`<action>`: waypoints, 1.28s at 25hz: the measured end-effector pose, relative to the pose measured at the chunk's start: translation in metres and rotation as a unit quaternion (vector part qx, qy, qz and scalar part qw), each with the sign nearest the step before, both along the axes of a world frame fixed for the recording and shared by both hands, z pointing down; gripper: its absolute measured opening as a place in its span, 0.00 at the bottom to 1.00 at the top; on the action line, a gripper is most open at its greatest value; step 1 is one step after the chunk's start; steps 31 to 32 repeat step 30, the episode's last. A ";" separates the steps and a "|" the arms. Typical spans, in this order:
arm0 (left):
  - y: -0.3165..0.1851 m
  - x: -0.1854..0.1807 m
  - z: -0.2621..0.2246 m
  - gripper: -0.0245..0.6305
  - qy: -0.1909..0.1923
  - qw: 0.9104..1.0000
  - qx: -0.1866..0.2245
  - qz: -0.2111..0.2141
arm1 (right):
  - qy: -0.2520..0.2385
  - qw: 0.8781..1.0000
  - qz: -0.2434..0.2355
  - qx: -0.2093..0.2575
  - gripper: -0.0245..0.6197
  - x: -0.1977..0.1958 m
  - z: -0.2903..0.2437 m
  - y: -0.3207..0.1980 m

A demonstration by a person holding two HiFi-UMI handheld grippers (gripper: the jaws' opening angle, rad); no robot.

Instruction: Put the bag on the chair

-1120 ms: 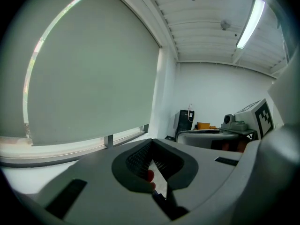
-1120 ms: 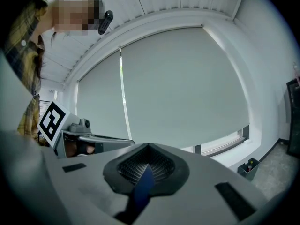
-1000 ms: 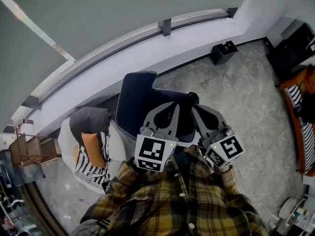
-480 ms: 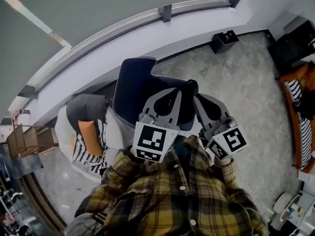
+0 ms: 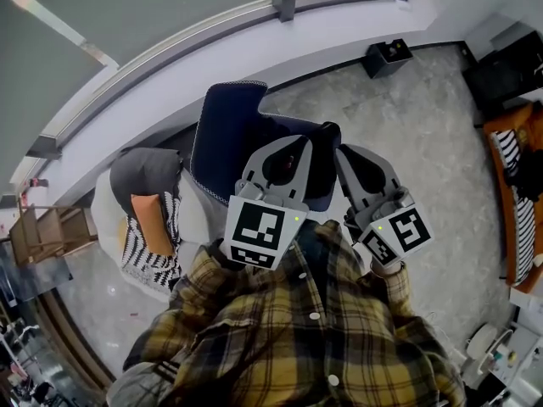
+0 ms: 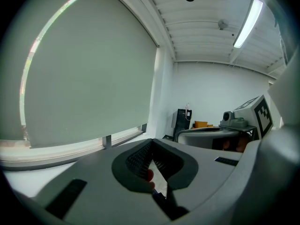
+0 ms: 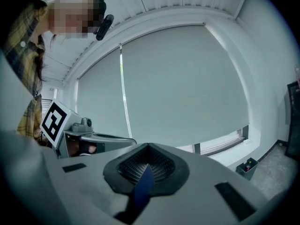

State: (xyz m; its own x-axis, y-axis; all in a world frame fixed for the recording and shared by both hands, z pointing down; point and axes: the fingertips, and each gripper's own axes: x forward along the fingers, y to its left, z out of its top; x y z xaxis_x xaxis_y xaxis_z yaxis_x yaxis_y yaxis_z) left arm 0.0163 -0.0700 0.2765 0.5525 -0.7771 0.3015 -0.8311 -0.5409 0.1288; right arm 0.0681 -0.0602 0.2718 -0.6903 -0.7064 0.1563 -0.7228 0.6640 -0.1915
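Holding navy bag, pale stitched trim along its edge. Left tongs and right tongs both clamped tight on thin dark-blue strips of it.

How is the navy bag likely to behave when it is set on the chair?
Probably floppy: the bag is held by thin fabric pinched in the shut left gripper and right gripper. Likely light, as two small pinches carry it. It may slump on the chair.

Head view downward, gripper views share window
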 end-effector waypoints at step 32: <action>-0.007 -0.001 0.007 0.07 -0.035 0.998 0.035 0.033 | 0.000 1.000 -0.006 -0.013 0.06 0.000 0.009 -0.004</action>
